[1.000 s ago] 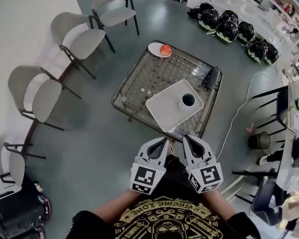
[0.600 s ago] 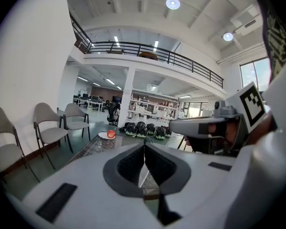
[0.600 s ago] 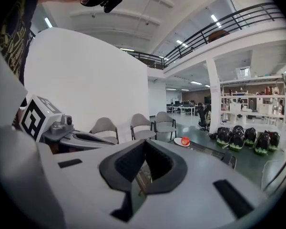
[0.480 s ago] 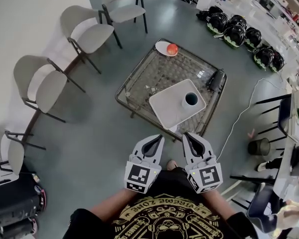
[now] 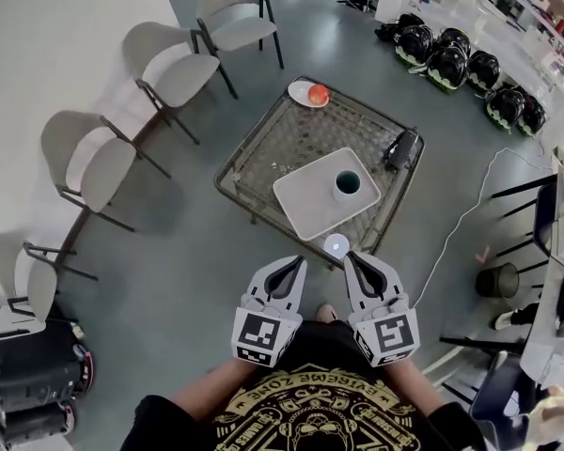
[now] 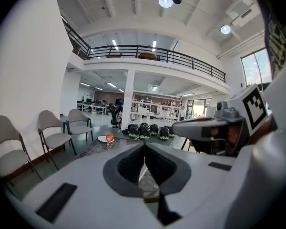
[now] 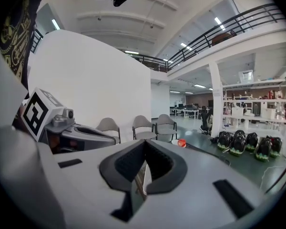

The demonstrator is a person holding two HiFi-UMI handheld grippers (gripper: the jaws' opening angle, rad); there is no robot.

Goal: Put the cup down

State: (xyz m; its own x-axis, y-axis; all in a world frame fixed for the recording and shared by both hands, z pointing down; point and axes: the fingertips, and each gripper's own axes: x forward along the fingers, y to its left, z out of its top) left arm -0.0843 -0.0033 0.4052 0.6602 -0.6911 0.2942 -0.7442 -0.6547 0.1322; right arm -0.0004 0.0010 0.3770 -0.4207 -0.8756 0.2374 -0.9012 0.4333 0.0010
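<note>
Cup (image 5: 347,184) isn't sitting in either claw right now. I'm holding the left gripper (image 5: 299,264) and the right gripper (image 5: 352,258) side by side, low in front of me. Both are showing their jaws pressed together with nothing between them, and the tips are pointing toward the table (image 5: 263,153).

The cup is standing upright and well apart from both claws. It's on the white tray (image 5: 301,205), toward the tray's right corner, and its inside is looking dark. The tray is lying cornerwise on the glass tabletop, close to the nearer edge.

A black object (image 5: 400,147) is resting at the table's right edge, near the tray but not touching the cup; I can't tell what it is. At the far corner a small plate (image 5: 299,92) is carrying an orange ball (image 5: 318,94).

Grey chairs (image 5: 169,69) are lining the white wall on the left, and black-and-green helmets (image 5: 451,59) are sitting on the floor at the upper right.
</note>
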